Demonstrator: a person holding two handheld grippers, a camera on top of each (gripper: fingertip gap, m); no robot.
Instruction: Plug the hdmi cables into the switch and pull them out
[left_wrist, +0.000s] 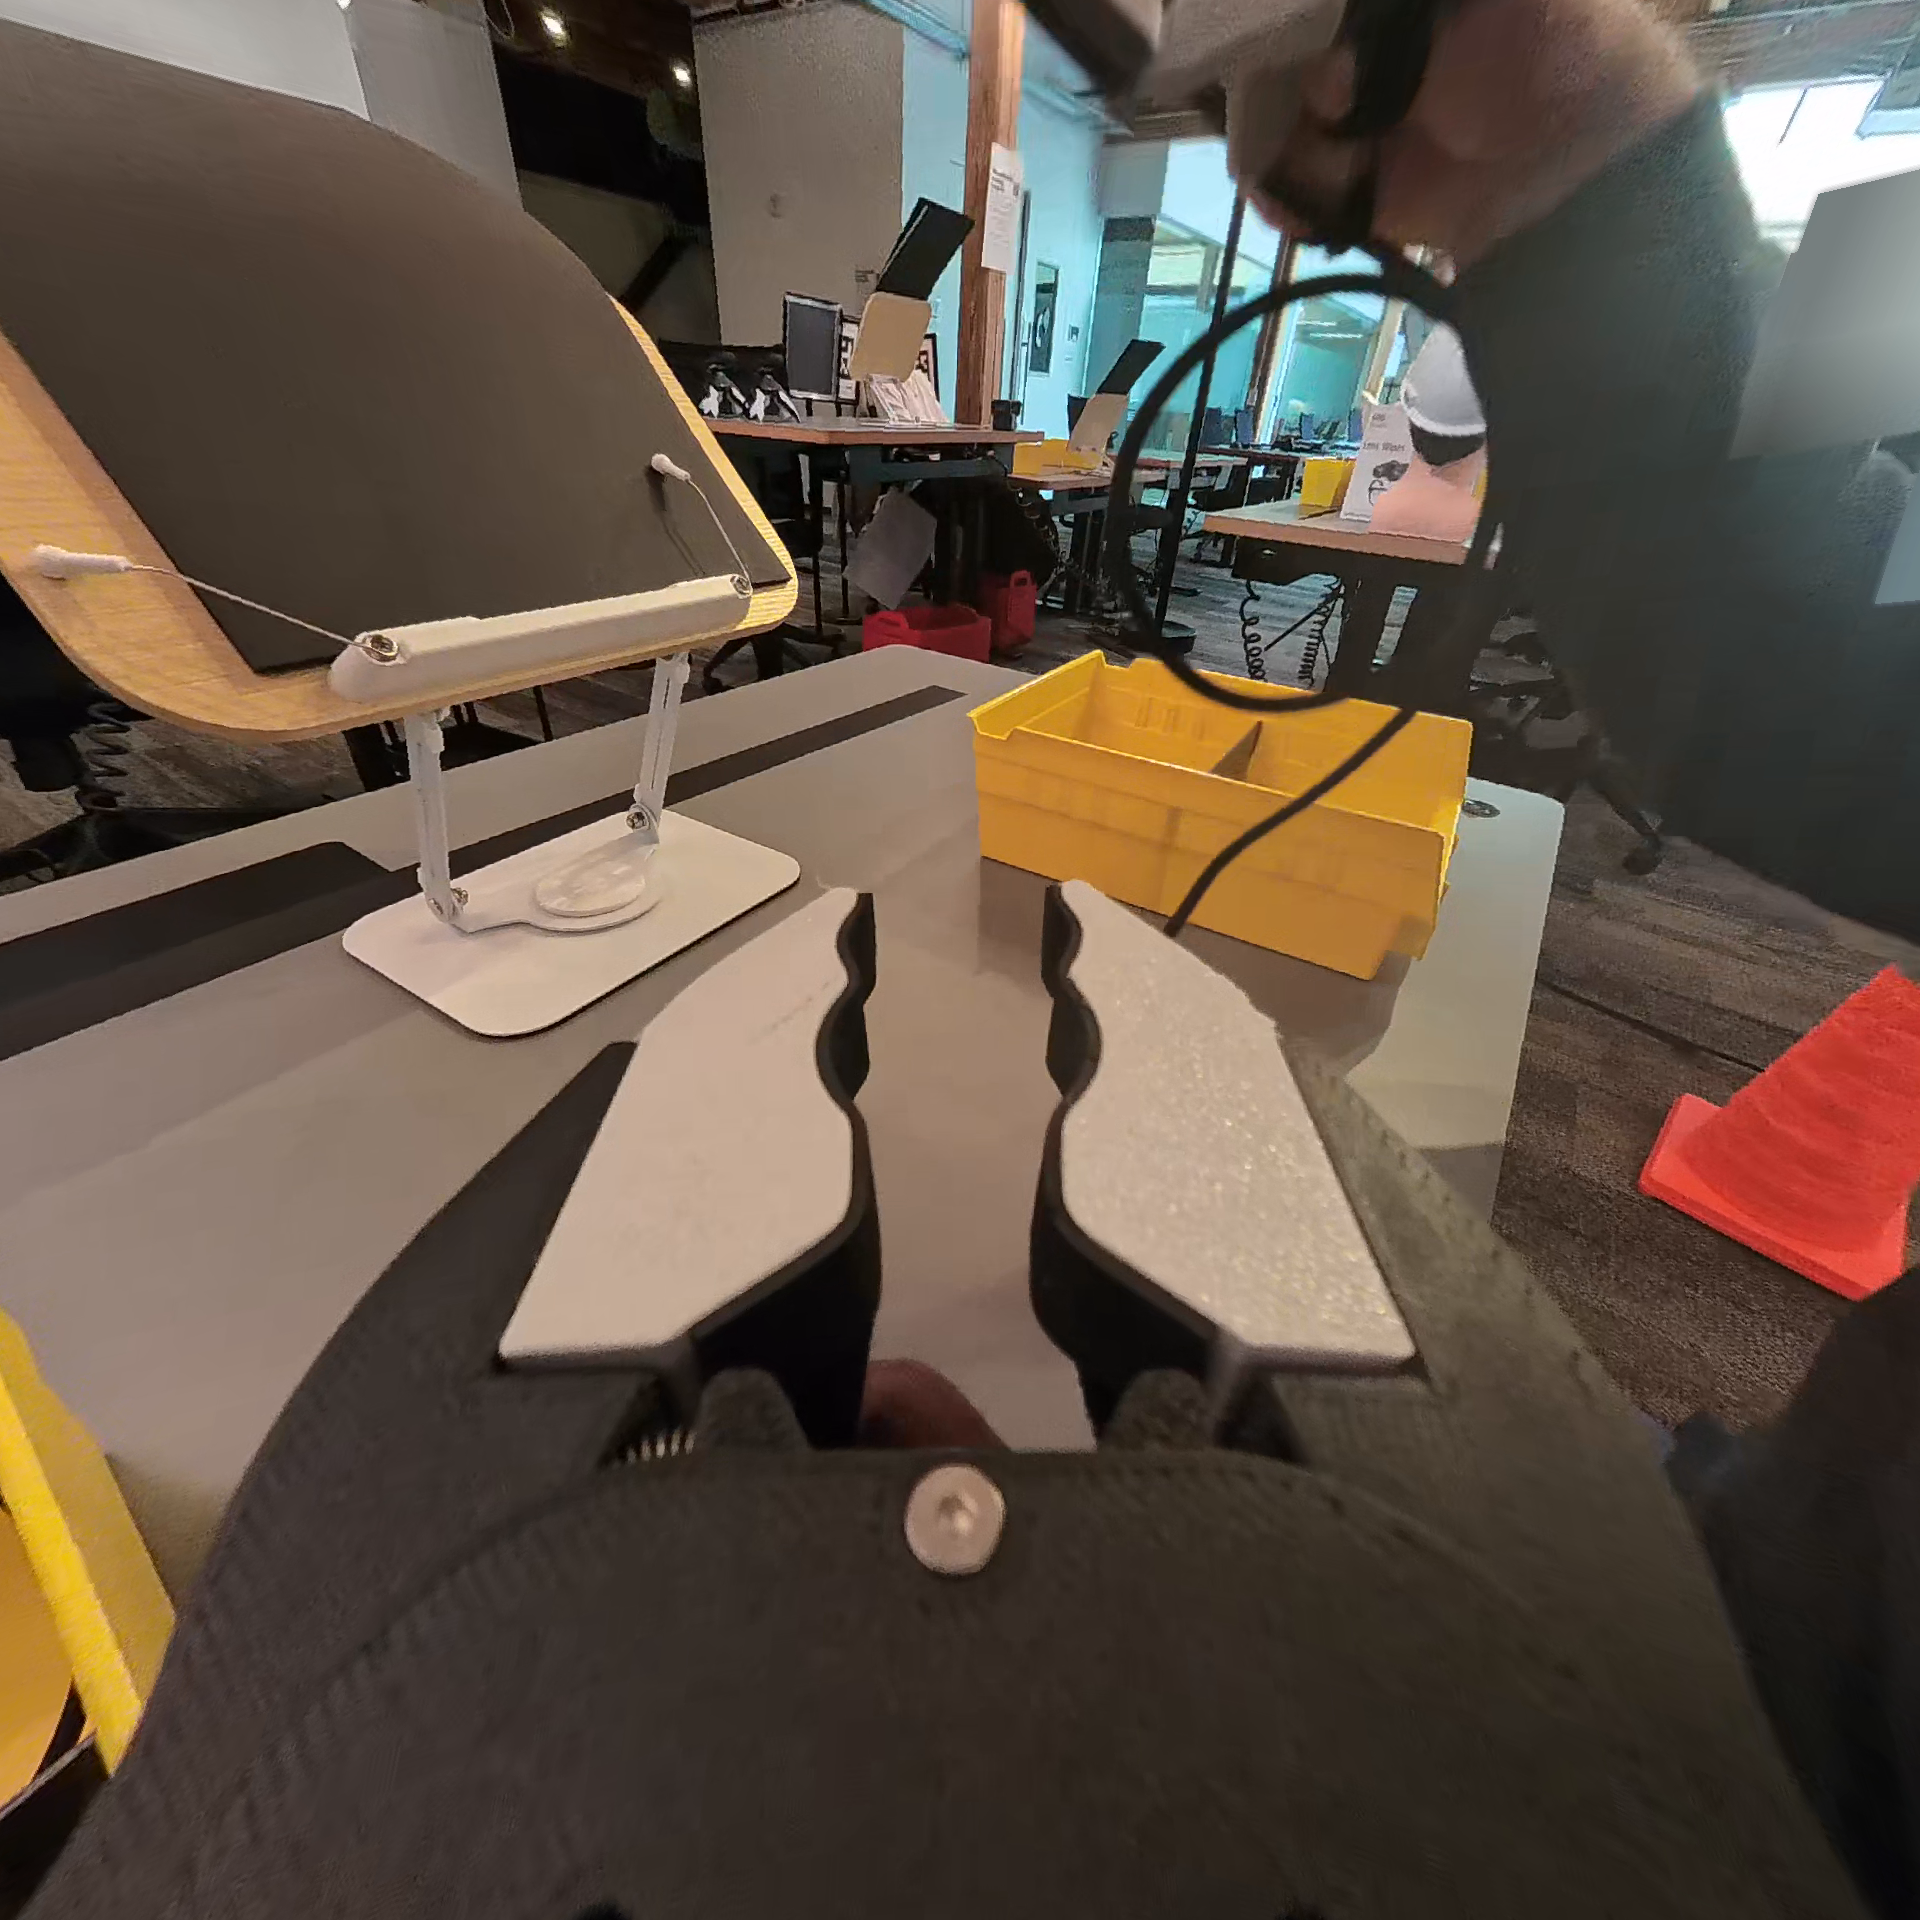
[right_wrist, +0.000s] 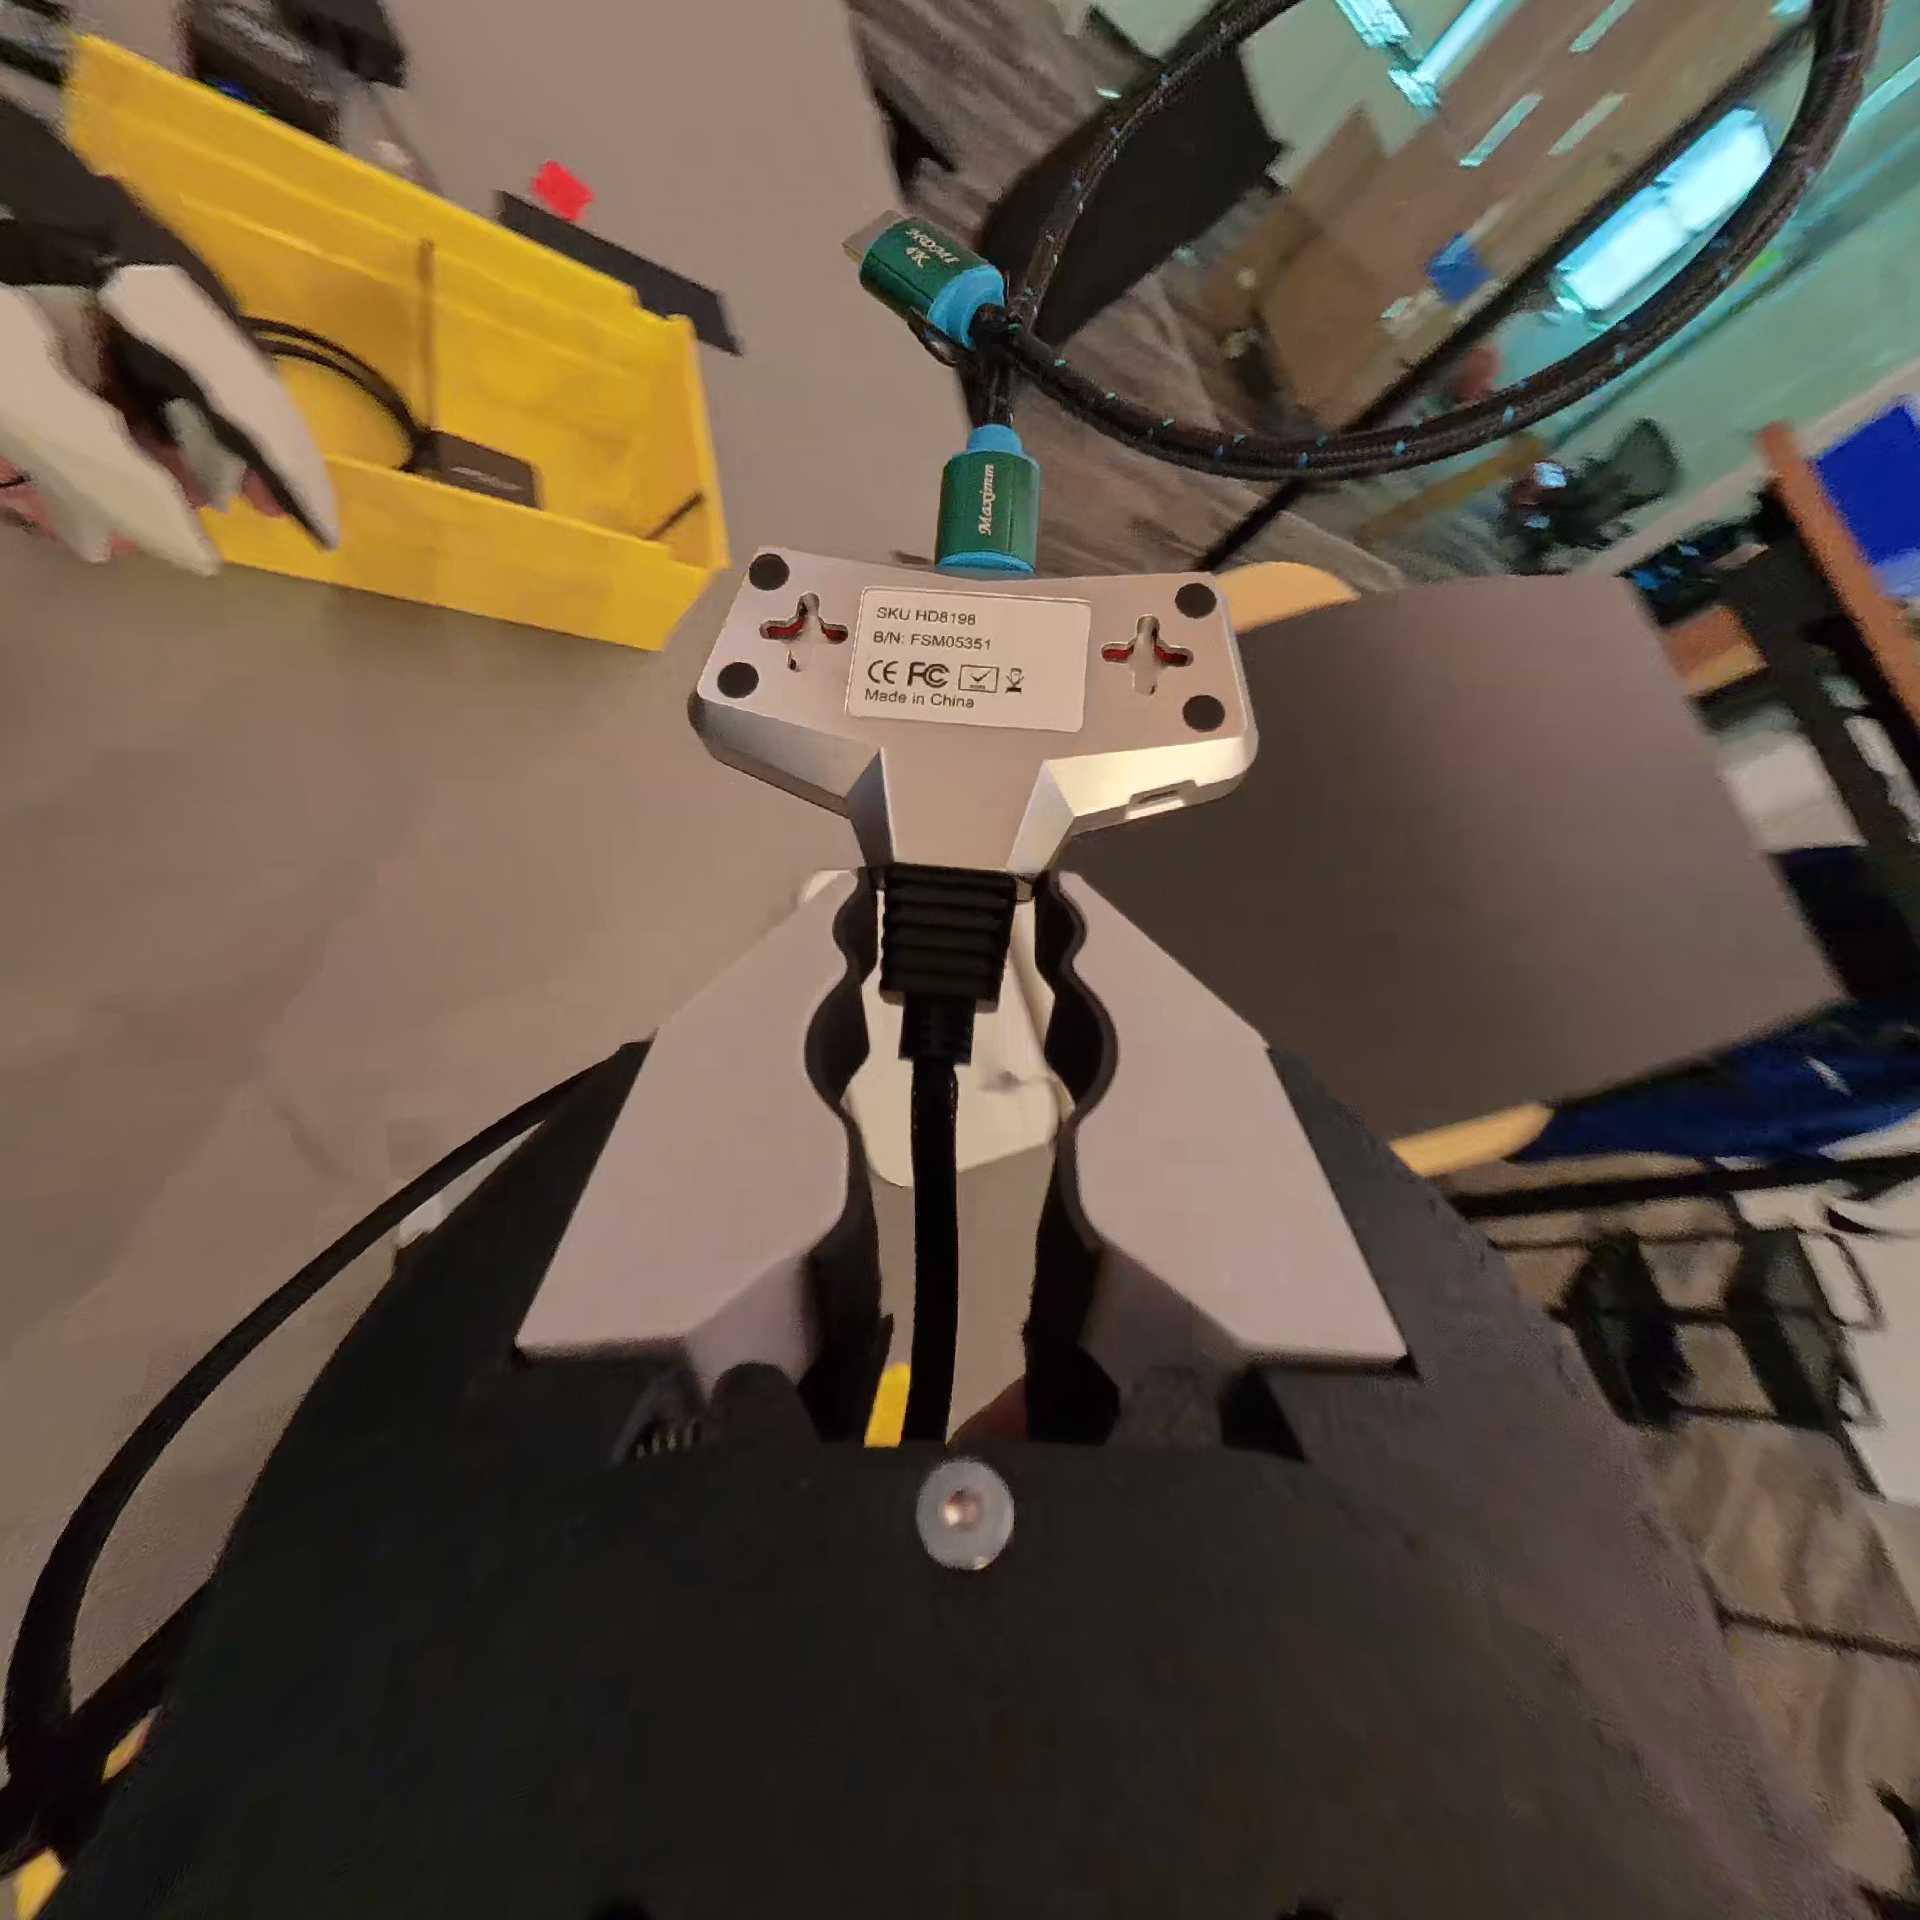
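One switch (right_wrist: 971, 717), held aloft underside up: right gripper (right_wrist: 956, 914) clamped on its black tail, green plug (right_wrist: 987, 514) seated at twelve o'clock for pulling. Left gripper (left_wrist: 956, 940) apart, empty.

An open-plan office or lab workspace. Beyond the grey table (left_wrist: 312, 1091) stand rows of wooden-topped desks (left_wrist: 883, 431) with monitors (left_wrist: 810, 343) and office chairs, all on carpeted floor. Behind these desks rise a timber column (left_wrist: 992, 208) and glass partitions, with recessed ceiling lights overhead.
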